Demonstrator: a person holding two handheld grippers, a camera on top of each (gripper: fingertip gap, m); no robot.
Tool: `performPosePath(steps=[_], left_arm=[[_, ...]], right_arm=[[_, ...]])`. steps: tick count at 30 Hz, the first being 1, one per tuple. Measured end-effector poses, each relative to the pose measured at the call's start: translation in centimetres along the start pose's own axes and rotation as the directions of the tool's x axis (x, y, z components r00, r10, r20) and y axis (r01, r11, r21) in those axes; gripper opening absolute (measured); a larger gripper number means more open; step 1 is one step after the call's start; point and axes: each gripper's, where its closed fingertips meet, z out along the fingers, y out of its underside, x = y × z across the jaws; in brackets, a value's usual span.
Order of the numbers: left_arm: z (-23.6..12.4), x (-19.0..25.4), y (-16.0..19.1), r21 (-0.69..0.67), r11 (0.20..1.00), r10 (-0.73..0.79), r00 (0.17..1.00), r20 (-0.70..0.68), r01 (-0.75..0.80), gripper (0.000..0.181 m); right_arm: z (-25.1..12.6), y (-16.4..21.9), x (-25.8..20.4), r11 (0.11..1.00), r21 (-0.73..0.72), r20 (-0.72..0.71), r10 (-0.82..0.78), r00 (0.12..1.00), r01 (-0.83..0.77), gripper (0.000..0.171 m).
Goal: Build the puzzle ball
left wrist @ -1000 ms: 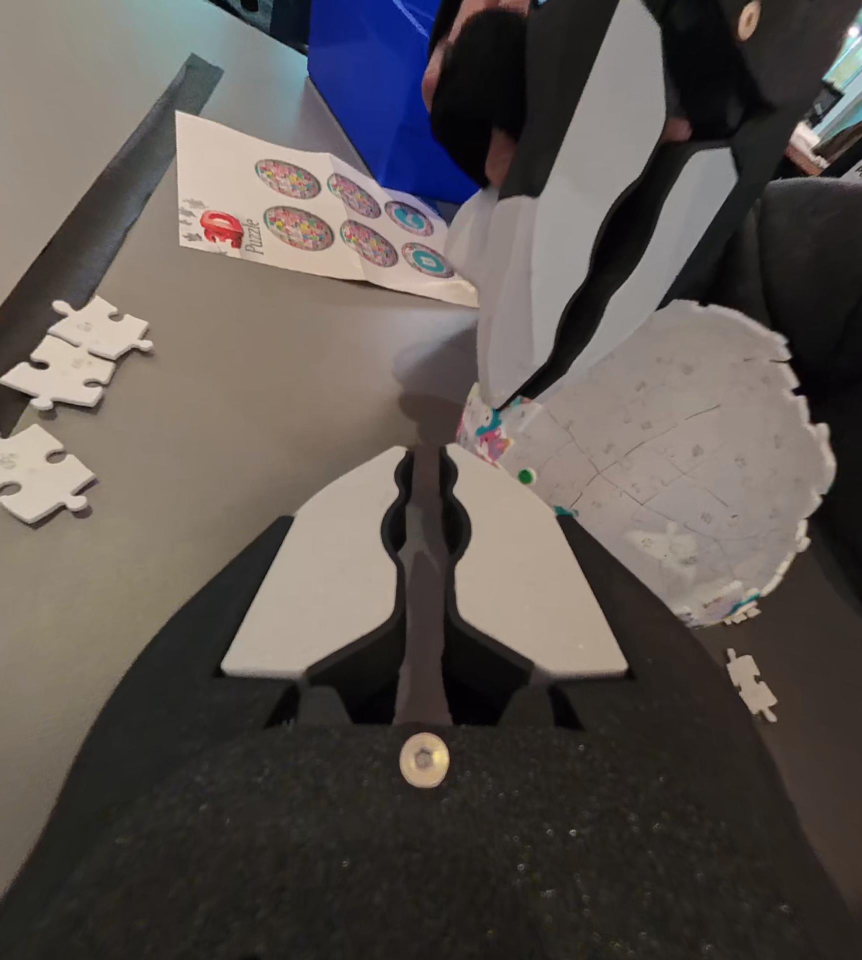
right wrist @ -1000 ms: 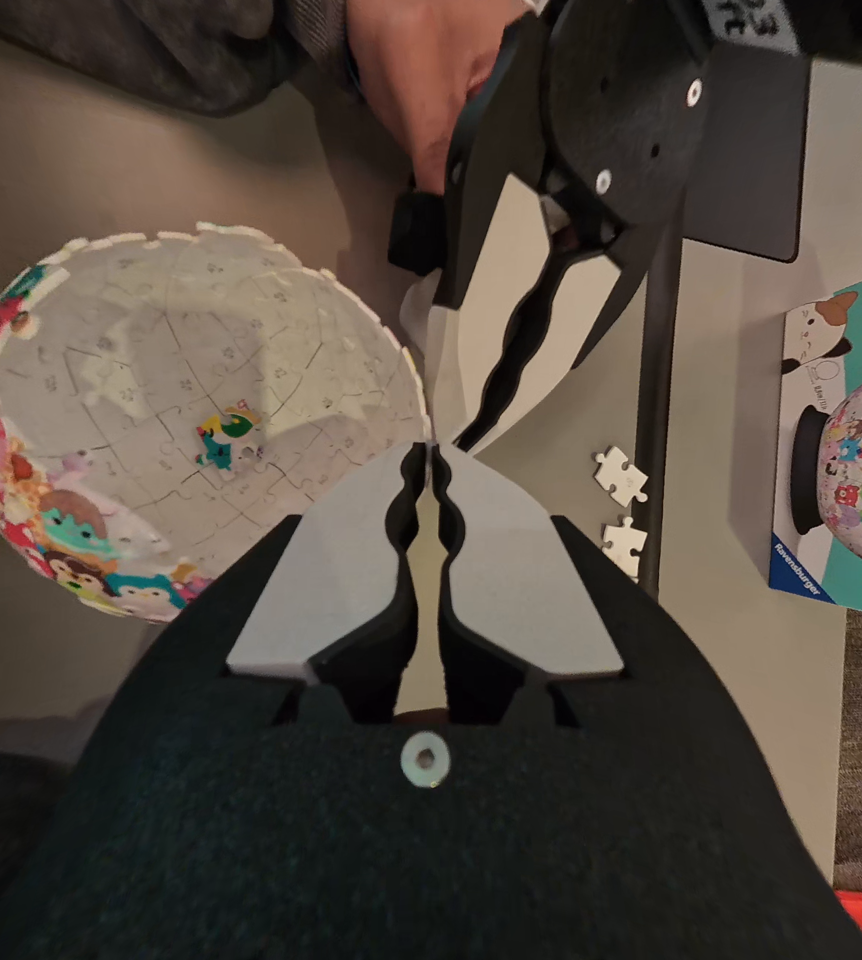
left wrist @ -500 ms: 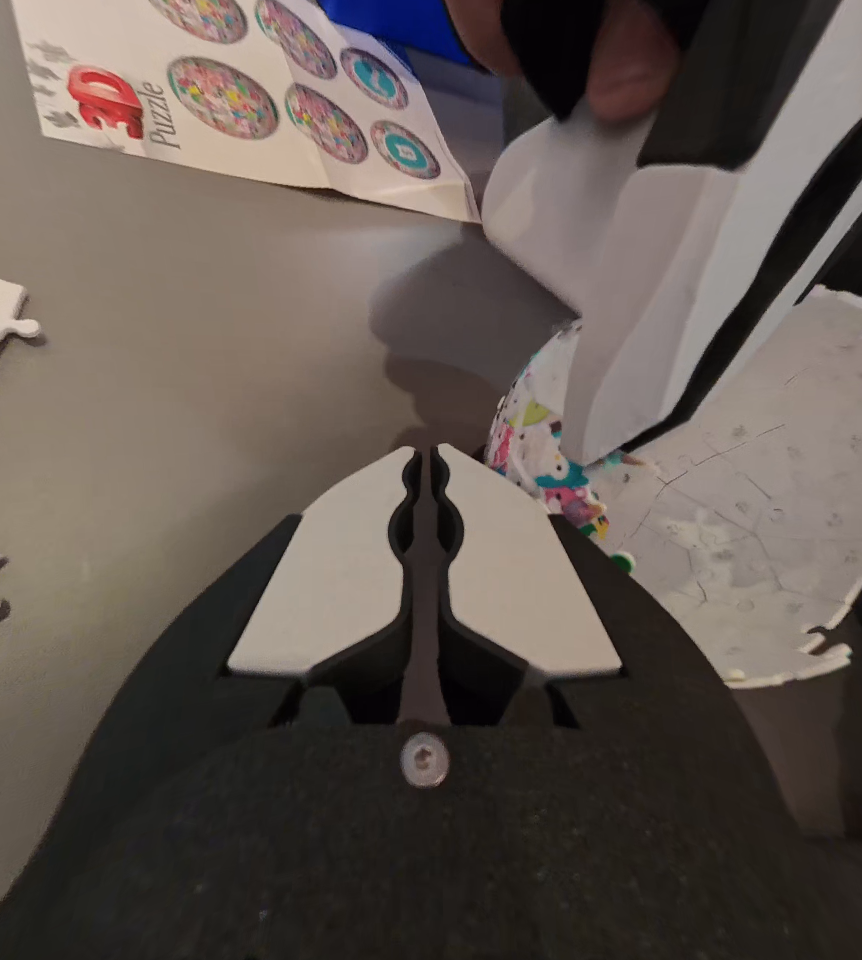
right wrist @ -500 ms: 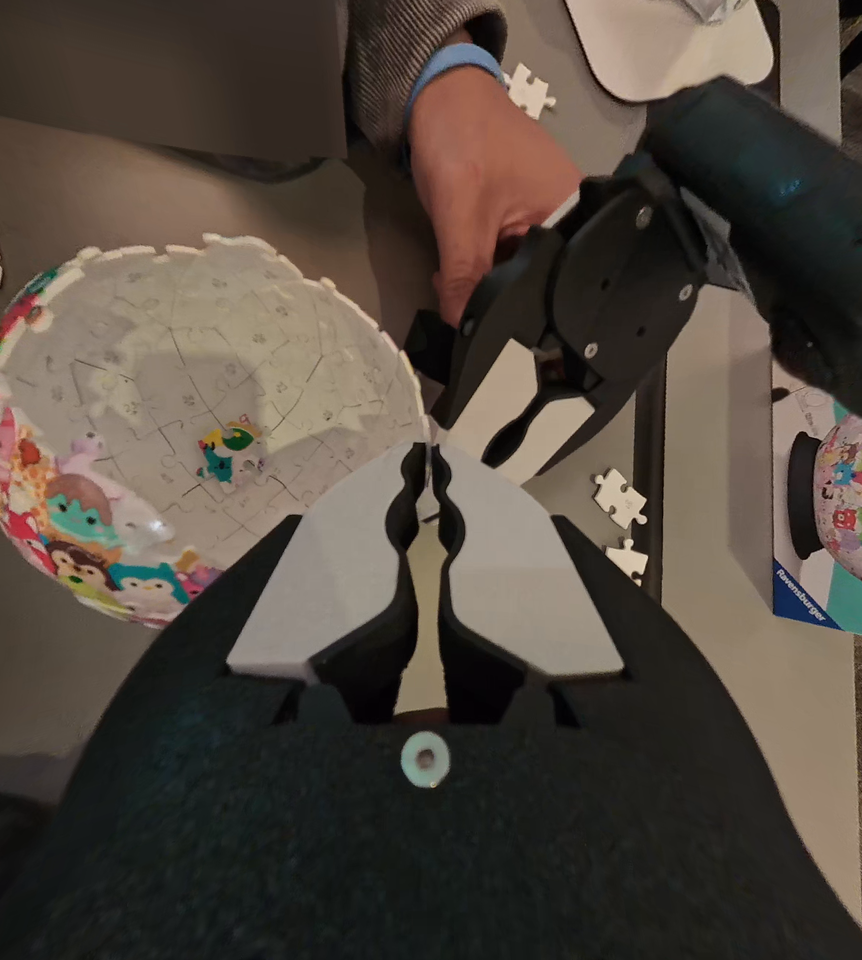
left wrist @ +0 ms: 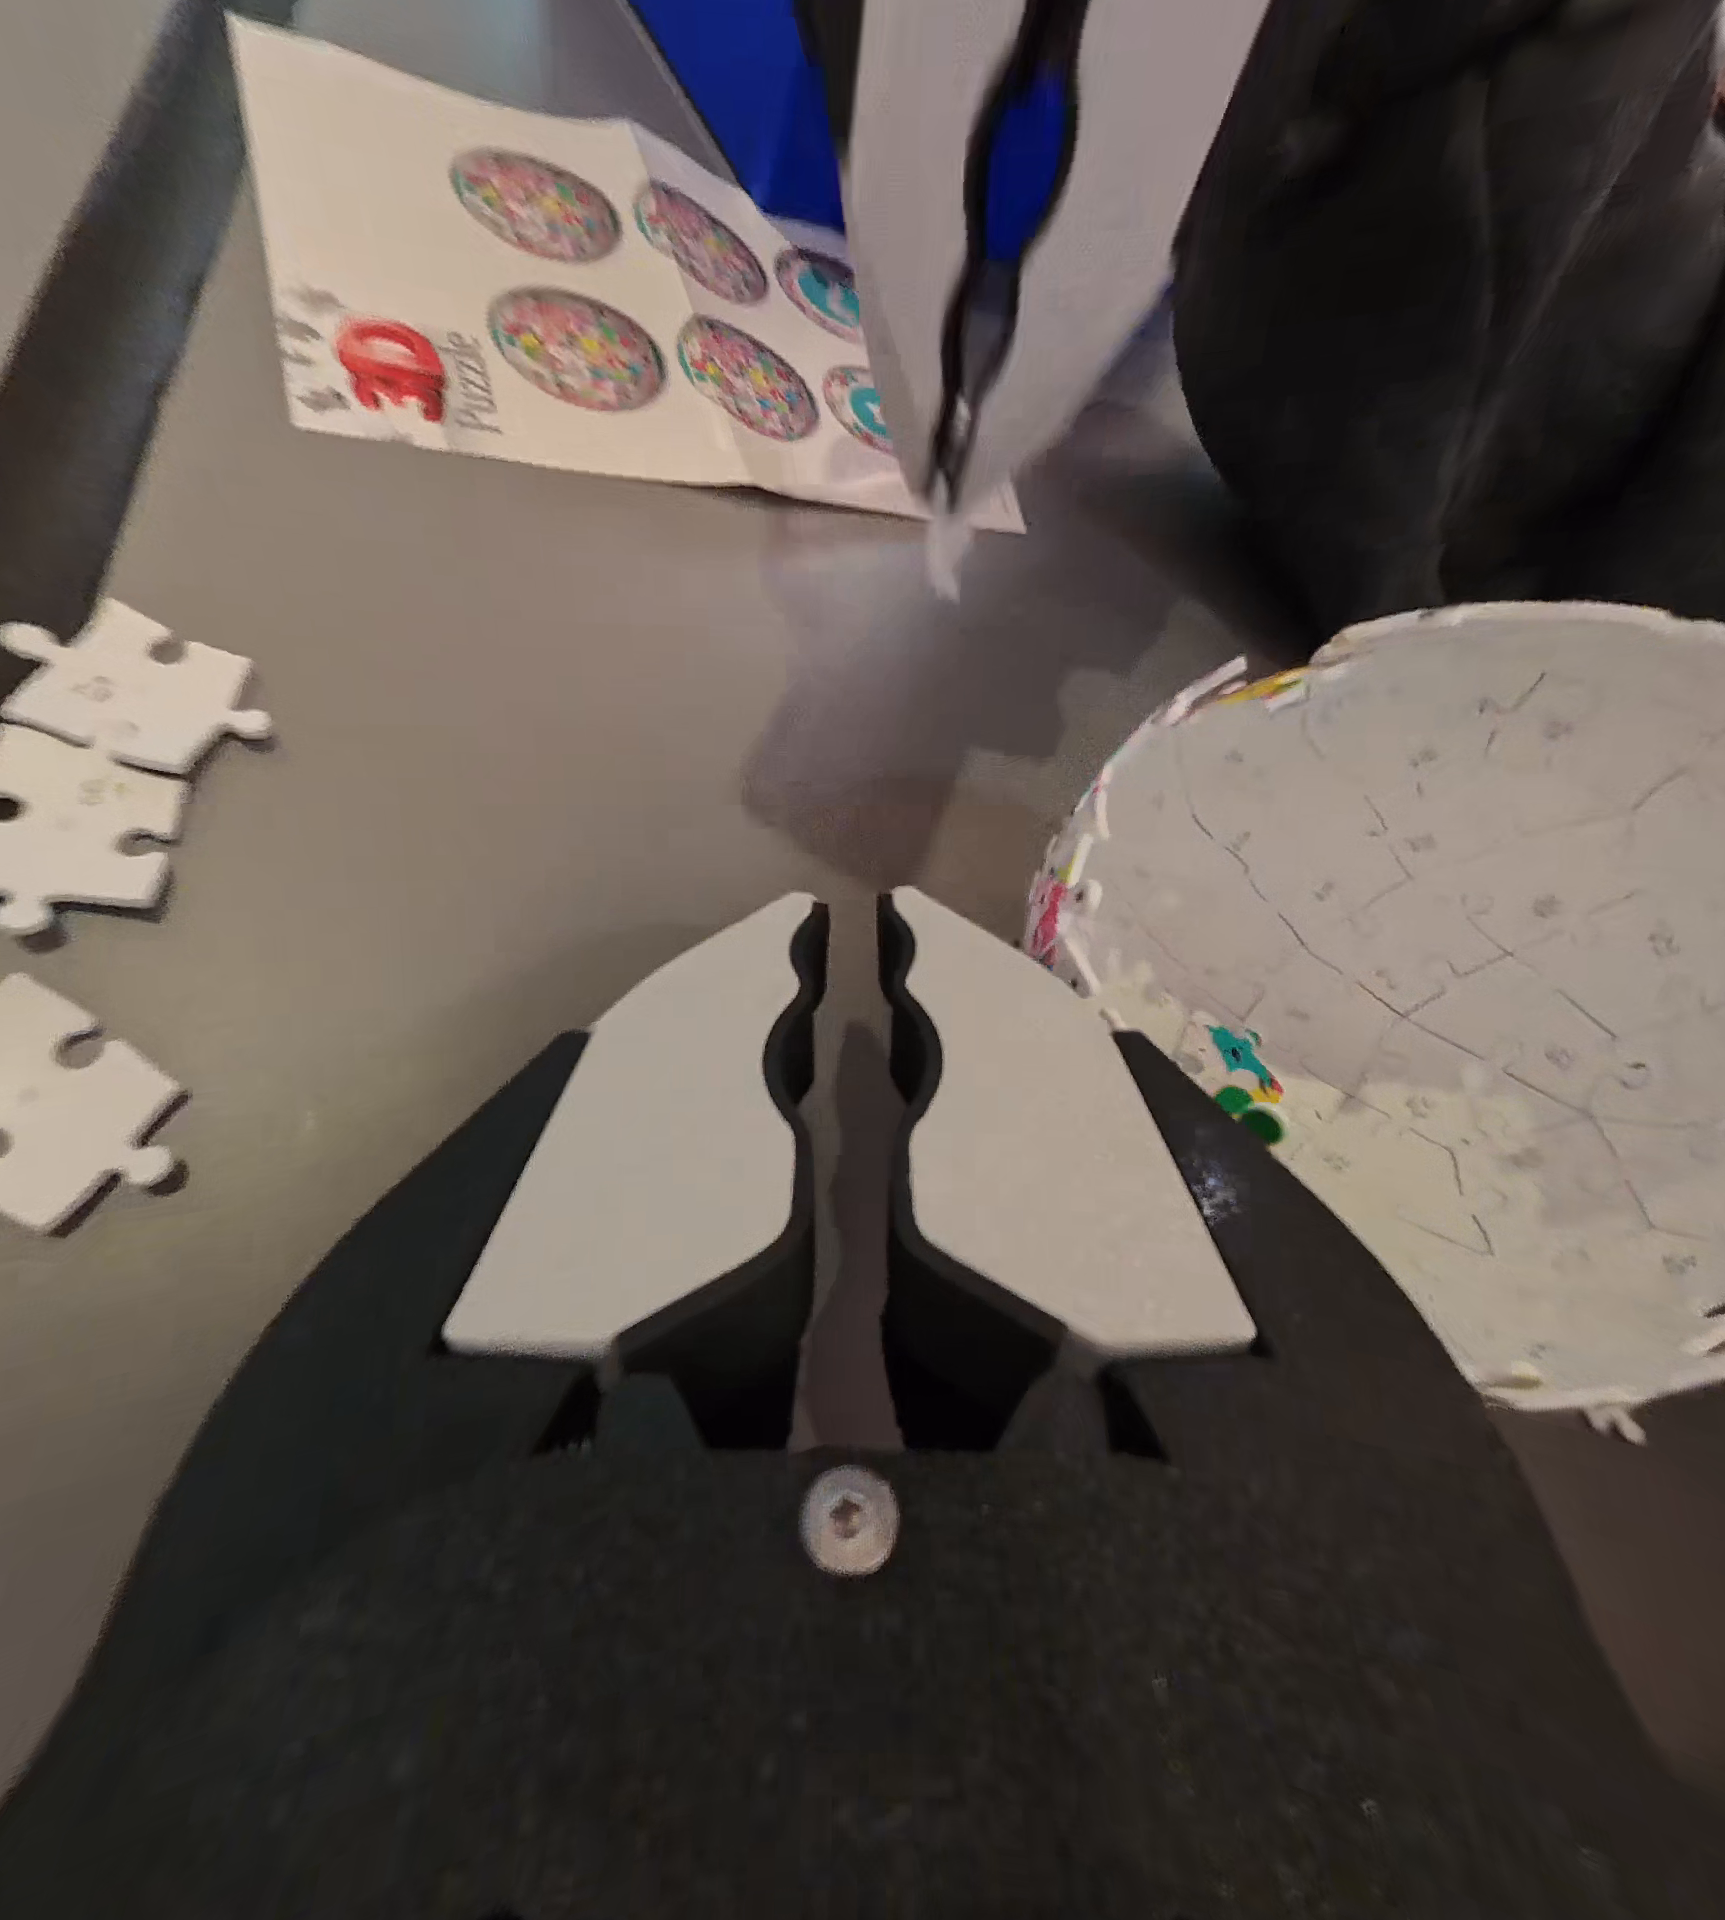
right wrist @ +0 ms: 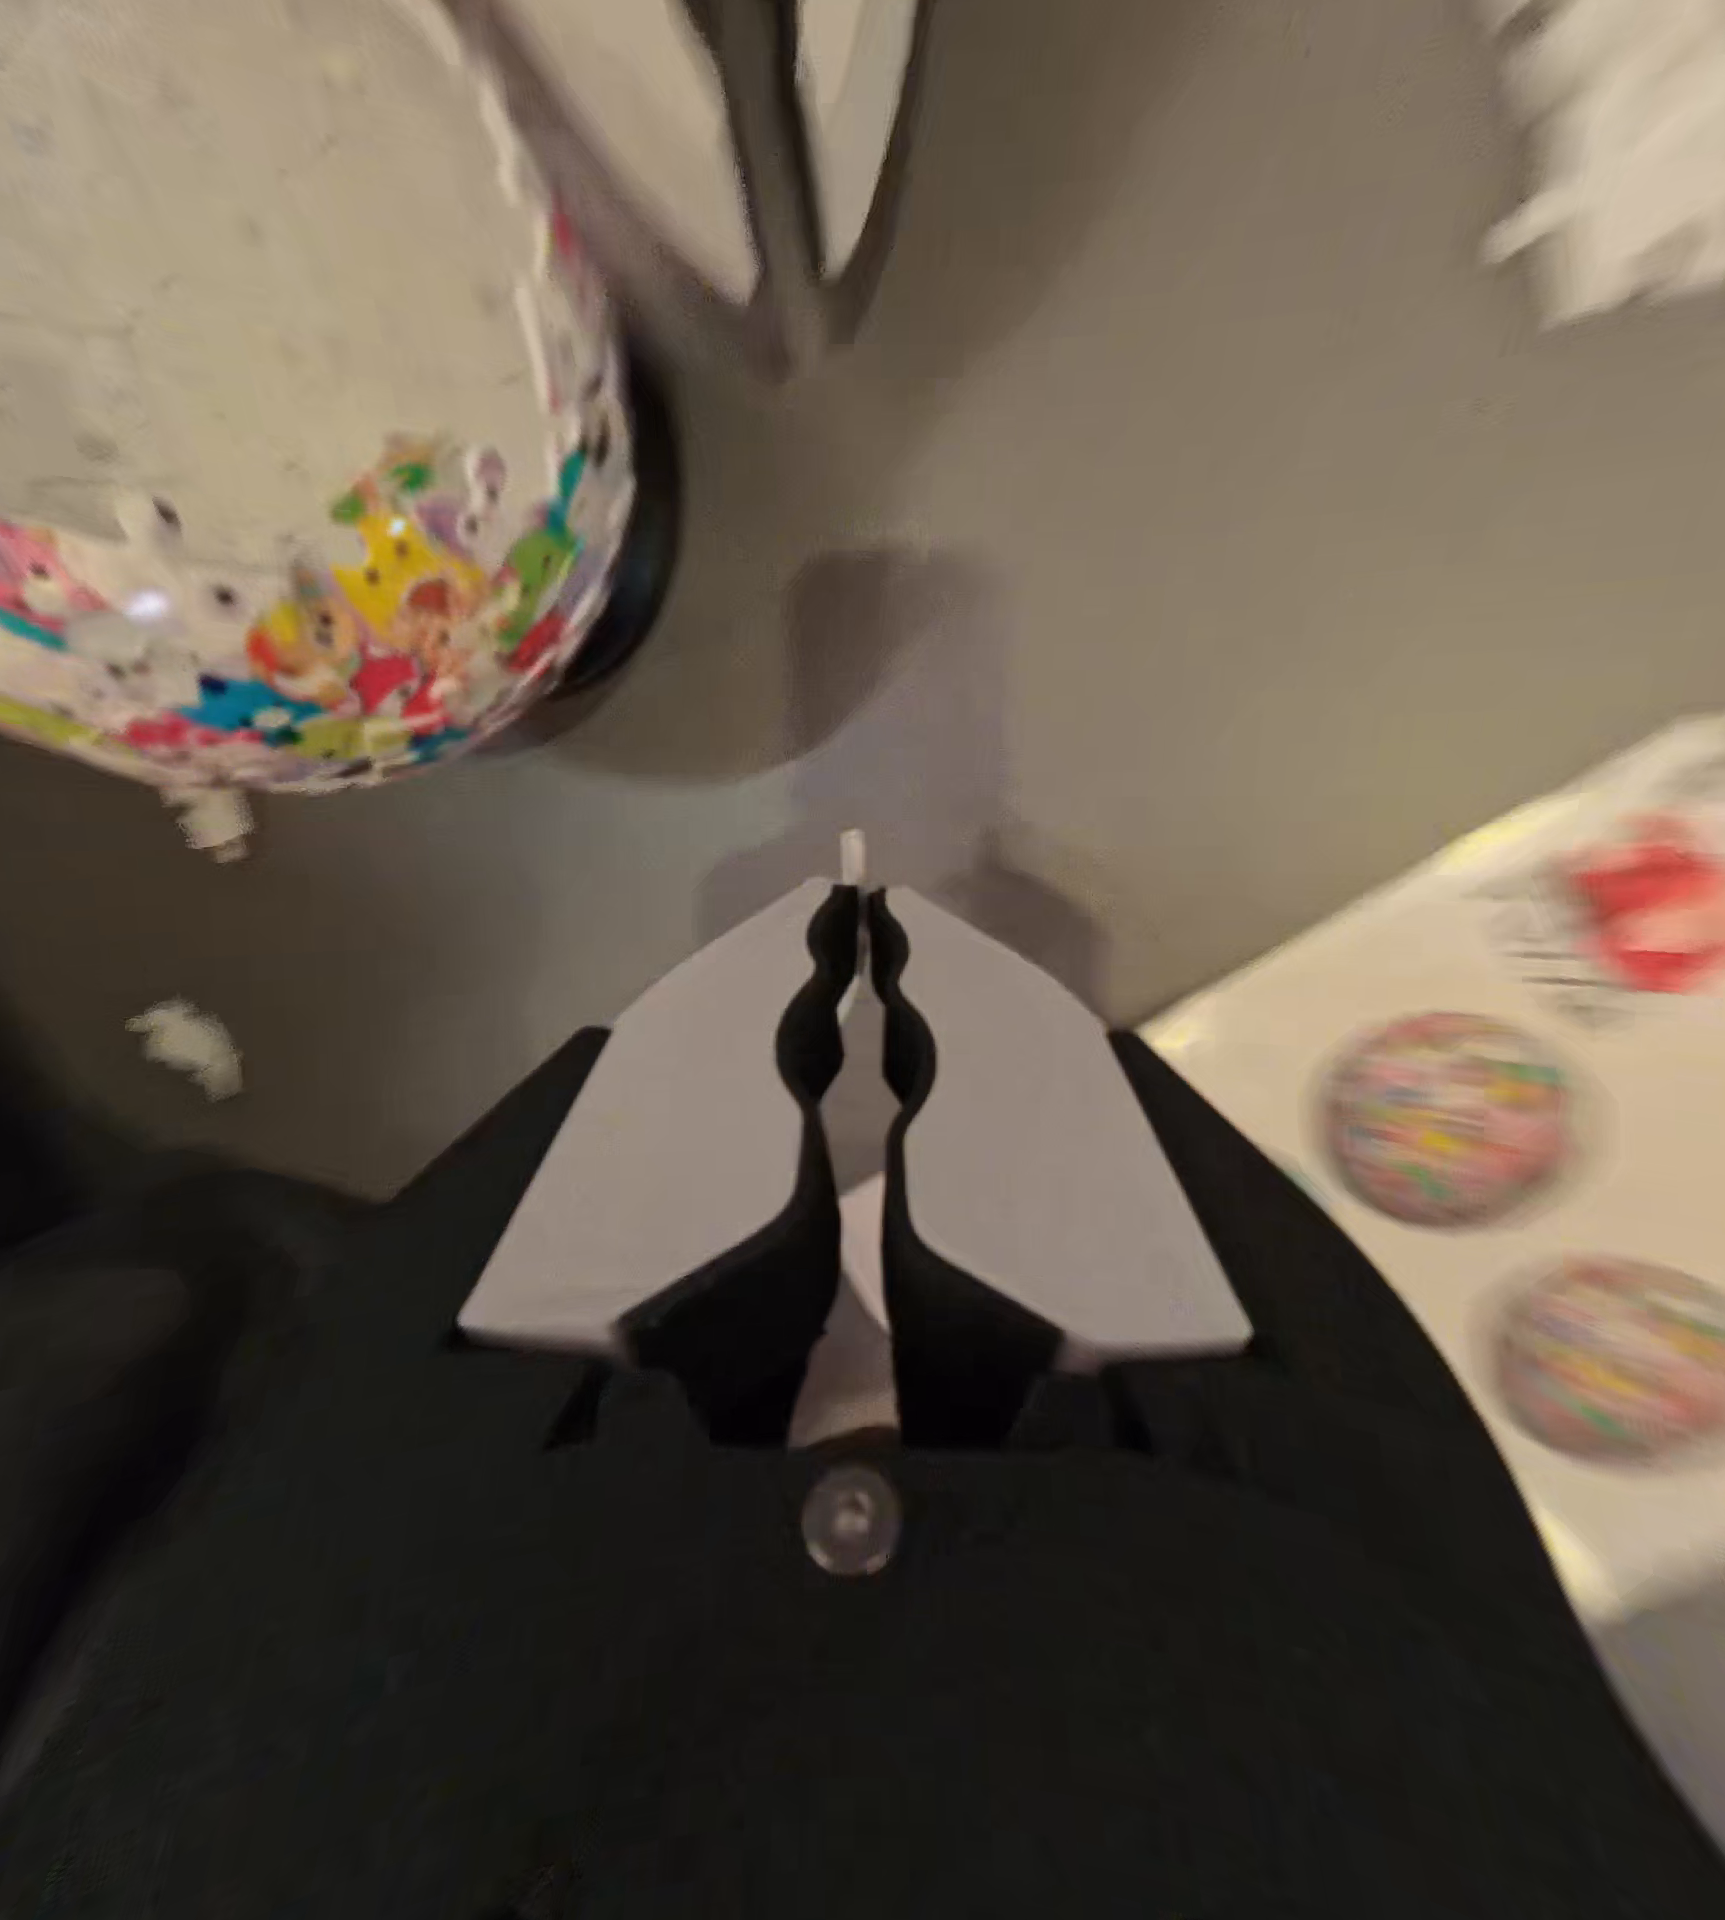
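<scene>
The half-built puzzle ball [left wrist: 1460, 987] lies open on the table at the right, white inside and colourful outside; it also shows in the right wrist view [right wrist: 214, 416]. My left gripper [left wrist: 847, 906] is shut and empty, low over the table just left of the ball. My right gripper [right wrist: 850, 896] is shut on a white puzzle piece [right wrist: 850, 854] seen edge-on. In the left wrist view it [left wrist: 946, 499] hangs down from above, the piece [left wrist: 941, 566] sticking out of its tip. The right wrist view is blurred.
Three loose white pieces [left wrist: 58, 831] lie at the left. A printed instruction sheet [left wrist: 546, 291] lies at the back, and shows in the right wrist view [right wrist: 1460, 1143]. A blue box [left wrist: 764, 125] stands behind it. A dark sleeve [left wrist: 1460, 312] is above the ball.
My right gripper has swung away from the ball's rim toward the instruction sheet, now pointing straight down. My left gripper has pulled back, so the ball sits farther to its right.
</scene>
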Motion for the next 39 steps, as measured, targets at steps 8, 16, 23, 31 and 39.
performPosePath(steps=[8, 16, 23, 31, 39], left_arm=[[-2.1, -0.9, -0.1, 0.079, 0.995, 0.052, 0.988, 0.145, -0.064, 0.007], [-1.8, -0.9, 0.2, 0.05, 0.997, 0.059, 0.987, 0.147, -0.067, 0.007], [-2.2, -0.9, -0.1, 0.085, 0.996, 0.027, 0.992, 0.123, -0.037, 0.007], [-2.5, -1.1, -0.2, 0.101, 0.995, 0.009, 0.993, 0.119, -0.021, 0.007], [-2.5, -1.2, -0.2, 0.098, 0.995, 0.001, 0.994, 0.113, -0.013, 0.007]], right_arm=[[4.3, 2.6, -1.9, 0.991, -0.102, 0.251, 0.11, 0.962, -0.087, 0.005], [0.5, -0.2, -1.5, 1.0, 0.027, 0.089, 0.007, 0.996, -0.01, 0.022], [-2.6, -9.5, -4.4, 0.958, -0.065, -0.113, -0.285, 0.952, 0.279, 0.022], [1.6, -8.6, -4.5, 0.876, -0.399, -0.129, -0.345, 0.93, 0.27, 0.016], [2.2, -8.7, -3.8, 0.865, -0.415, -0.145, -0.368, 0.918, 0.281, 0.005]])
